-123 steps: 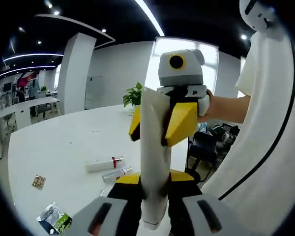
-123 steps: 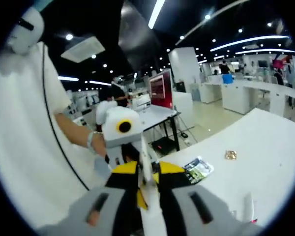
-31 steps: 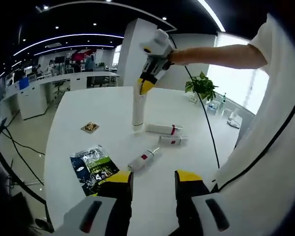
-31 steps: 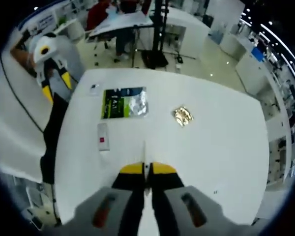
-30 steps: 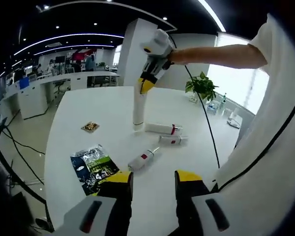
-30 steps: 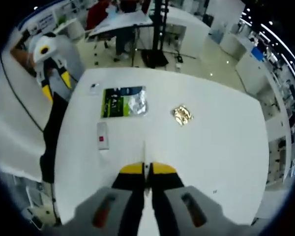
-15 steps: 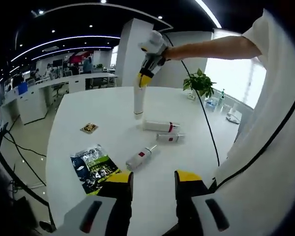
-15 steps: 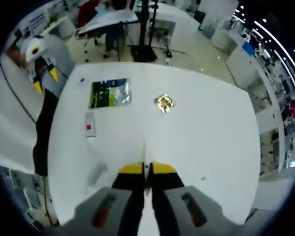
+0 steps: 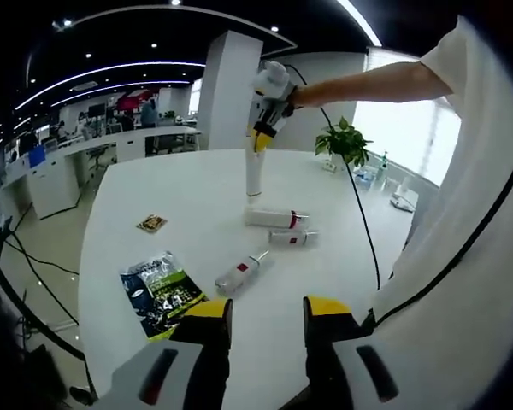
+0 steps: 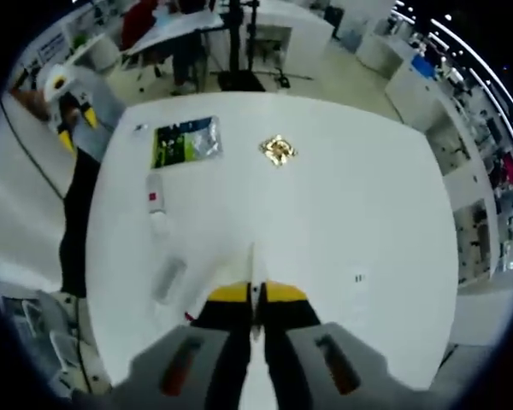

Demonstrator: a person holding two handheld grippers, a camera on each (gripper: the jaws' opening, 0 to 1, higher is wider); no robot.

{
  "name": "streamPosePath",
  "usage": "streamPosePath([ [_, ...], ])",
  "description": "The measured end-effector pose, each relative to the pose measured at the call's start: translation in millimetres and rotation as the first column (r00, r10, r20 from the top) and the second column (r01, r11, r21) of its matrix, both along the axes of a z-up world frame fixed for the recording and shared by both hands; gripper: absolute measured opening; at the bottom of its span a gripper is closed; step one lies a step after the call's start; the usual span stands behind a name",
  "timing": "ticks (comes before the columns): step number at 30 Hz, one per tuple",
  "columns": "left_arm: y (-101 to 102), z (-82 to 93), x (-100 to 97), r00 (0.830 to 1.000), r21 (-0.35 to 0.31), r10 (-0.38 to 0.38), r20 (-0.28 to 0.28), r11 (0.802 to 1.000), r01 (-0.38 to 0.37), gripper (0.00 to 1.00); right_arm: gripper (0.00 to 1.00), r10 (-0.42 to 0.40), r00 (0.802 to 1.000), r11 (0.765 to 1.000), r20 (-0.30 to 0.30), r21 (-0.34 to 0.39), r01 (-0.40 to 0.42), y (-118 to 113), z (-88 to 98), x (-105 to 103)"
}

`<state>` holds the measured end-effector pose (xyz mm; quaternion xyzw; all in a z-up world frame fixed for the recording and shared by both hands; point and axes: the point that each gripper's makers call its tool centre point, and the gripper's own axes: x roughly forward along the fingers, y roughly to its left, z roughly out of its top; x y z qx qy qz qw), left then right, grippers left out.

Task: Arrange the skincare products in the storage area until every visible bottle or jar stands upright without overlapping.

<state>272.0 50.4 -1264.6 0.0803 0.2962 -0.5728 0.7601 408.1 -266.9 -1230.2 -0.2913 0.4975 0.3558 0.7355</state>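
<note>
Your left claw (image 9: 264, 309) hangs open above the near edge of the tabletop (image 9: 197, 205), with three bottles (image 9: 239, 274) lying on their sides beyond it. Farther off, your right claw (image 9: 260, 139) pinches the top of a white tube (image 9: 254, 175), held upright over the tabletop.

White plastic tubes with red bands (image 9: 270, 219) lie on a white table (image 9: 197, 188) beside a green-and-blue foil sachet (image 9: 158, 292).
</note>
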Motion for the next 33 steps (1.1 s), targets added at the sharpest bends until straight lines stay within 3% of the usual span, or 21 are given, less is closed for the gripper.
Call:
streamPosePath([
  [20, -15, 4.0, -2.5, 0.999, 0.014, -0.049, -0.002, 0.999, 0.049, 0.34, 0.01, -0.014, 1.000, 0.996, -0.027, 0.085, 0.016, -36, -17.2, -42],
  [27, -17, 5.7, -3.1, 0.998, 0.025, -0.063, 0.015, 0.998, 0.063, 0.33, 0.02, -0.013, 1.000, 0.992, -0.009, 0.127, 0.014, -40, -21.4, -42],
  [33, -19, 6.3, -7.2, 0.996, 0.039, -0.084, 0.022, 0.996, 0.083, 0.33, 0.04, -0.006, 1.000, 0.993, 0.021, 0.119, 0.003, -44, -19.7, -38],
])
